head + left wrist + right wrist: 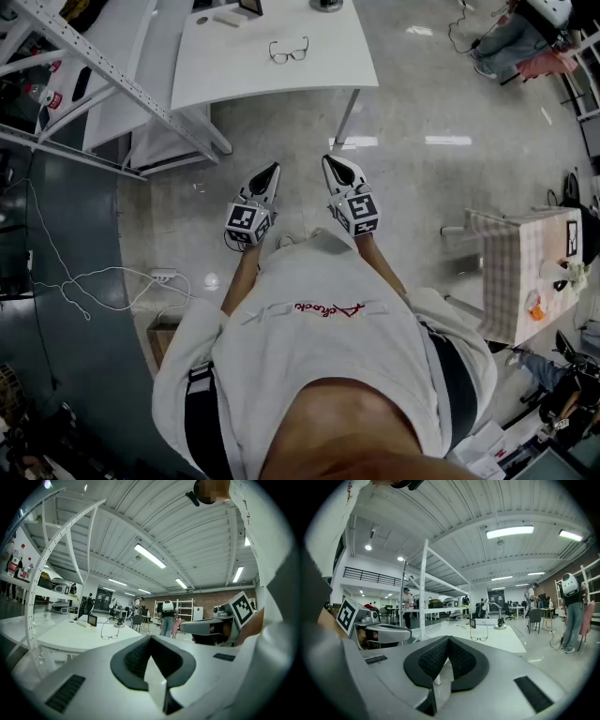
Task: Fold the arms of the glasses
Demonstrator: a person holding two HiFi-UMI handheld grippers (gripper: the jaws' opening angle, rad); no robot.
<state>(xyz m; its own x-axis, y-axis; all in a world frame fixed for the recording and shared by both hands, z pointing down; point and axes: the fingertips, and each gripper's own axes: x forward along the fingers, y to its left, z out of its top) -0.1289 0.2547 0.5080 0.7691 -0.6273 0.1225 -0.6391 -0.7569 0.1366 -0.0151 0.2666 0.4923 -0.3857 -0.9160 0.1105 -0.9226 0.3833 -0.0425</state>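
The glasses [289, 51] lie on the white table [281, 80] well ahead of me, arms unfolded and lenses toward me. They show small and distant in the left gripper view [109, 634] and the right gripper view [478, 634]. My left gripper [271, 172] and right gripper [330, 162] hang side by side over the floor, short of the table, pointing roughly level toward it. The left gripper's [150, 639] pads meet with nothing between them. The right gripper's [448, 640] pads also meet, empty.
A metal shelving rack [112, 75] stands left of the table. A small screen [250, 7] sits at the table's far edge. A cable and power strip [164, 275] lie on the floor at left. A checked-cloth table [516, 272] stands at right. People stand far off.
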